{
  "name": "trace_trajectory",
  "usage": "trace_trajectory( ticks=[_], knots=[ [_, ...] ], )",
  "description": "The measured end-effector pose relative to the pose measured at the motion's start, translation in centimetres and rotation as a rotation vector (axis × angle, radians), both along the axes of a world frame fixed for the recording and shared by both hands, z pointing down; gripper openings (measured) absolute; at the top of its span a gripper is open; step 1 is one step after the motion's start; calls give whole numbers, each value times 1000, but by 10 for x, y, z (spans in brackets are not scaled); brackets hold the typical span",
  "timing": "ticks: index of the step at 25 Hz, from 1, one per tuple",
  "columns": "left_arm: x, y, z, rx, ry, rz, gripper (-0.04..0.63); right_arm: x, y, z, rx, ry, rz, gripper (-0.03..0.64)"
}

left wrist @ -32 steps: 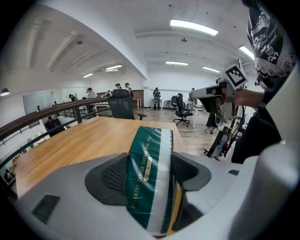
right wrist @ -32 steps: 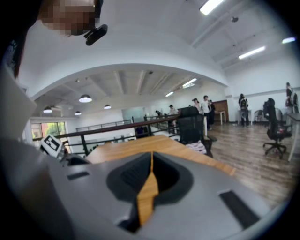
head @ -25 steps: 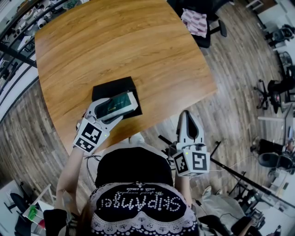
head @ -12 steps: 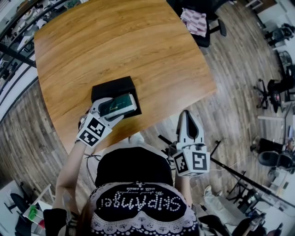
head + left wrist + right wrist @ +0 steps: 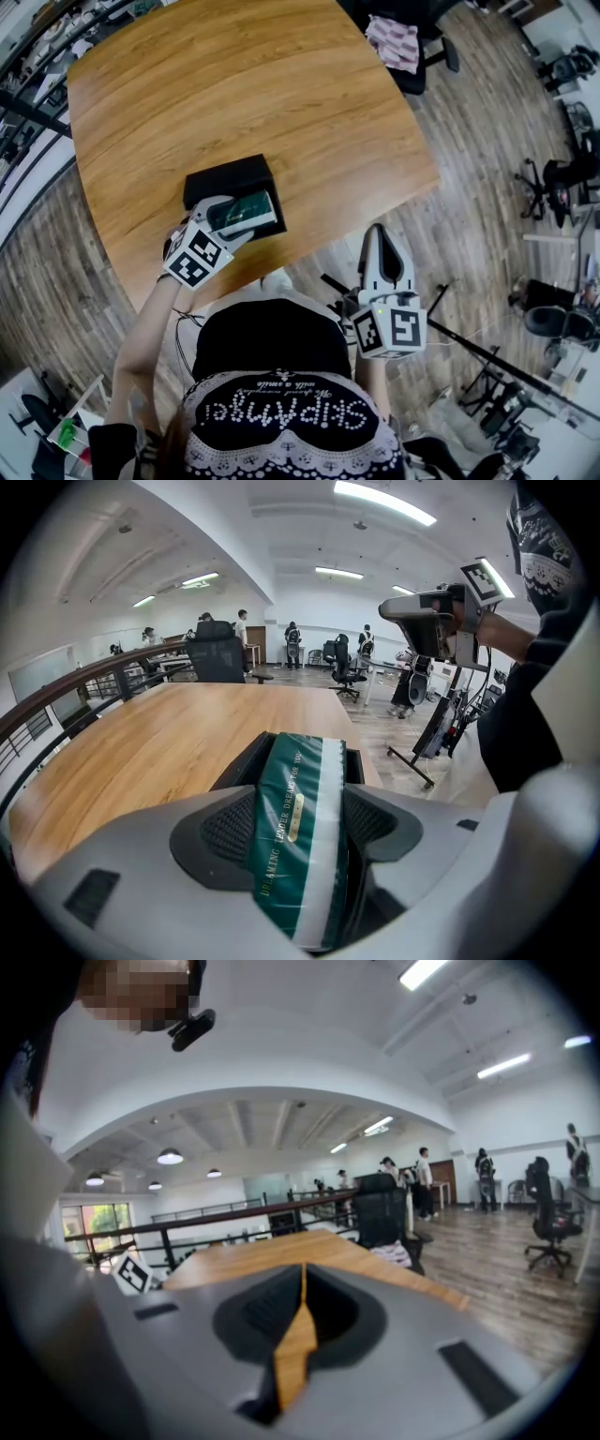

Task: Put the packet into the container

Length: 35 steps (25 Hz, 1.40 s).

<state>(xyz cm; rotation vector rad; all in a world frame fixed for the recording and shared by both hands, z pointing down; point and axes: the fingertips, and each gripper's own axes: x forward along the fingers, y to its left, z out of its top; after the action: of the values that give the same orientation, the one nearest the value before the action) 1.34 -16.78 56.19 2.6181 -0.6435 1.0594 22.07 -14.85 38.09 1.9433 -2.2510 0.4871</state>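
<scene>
A green packet with a white stripe [image 5: 298, 827] is clamped between the jaws of my left gripper [image 5: 298, 841]. In the head view the left gripper [image 5: 221, 222] holds the packet [image 5: 246, 211] over the near edge of the black container [image 5: 225, 181], which stands on the wooden table [image 5: 281, 103] near its front edge. The container's rim [image 5: 244, 761] shows just beyond the packet in the left gripper view. My right gripper [image 5: 383, 246] hangs off the table's front right side; its jaws meet with nothing between them [image 5: 300, 1288].
A black chair with a pink checked cloth [image 5: 397, 42] stands at the table's far right corner. A black stand's legs [image 5: 450, 342] lie on the wood floor below the right gripper. Railings [image 5: 23, 103] run along the left. People and office chairs are far off.
My left gripper has carried the packet a little forward and leftward over the container. The right gripper has stayed where it was.
</scene>
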Motion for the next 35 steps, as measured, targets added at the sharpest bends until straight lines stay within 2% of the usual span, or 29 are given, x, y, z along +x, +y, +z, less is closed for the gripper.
trace_trajectory(
  ticks=[5,17,31,35],
  knots=[
    [4,0,5,-16,-10,9,321,0,1,2,-1,1,-2,35],
    [15,-1,17,-32,-102,36,322,-3,0,2,-1,-4,-7,35],
    [15,-1,13,-5,-94,32,324,-10,-1,-2,6,-8,-23,35],
    [17,-2,9,-32,-53,3,339,-9,1,-1,6,-7,-20,35]
  ],
)
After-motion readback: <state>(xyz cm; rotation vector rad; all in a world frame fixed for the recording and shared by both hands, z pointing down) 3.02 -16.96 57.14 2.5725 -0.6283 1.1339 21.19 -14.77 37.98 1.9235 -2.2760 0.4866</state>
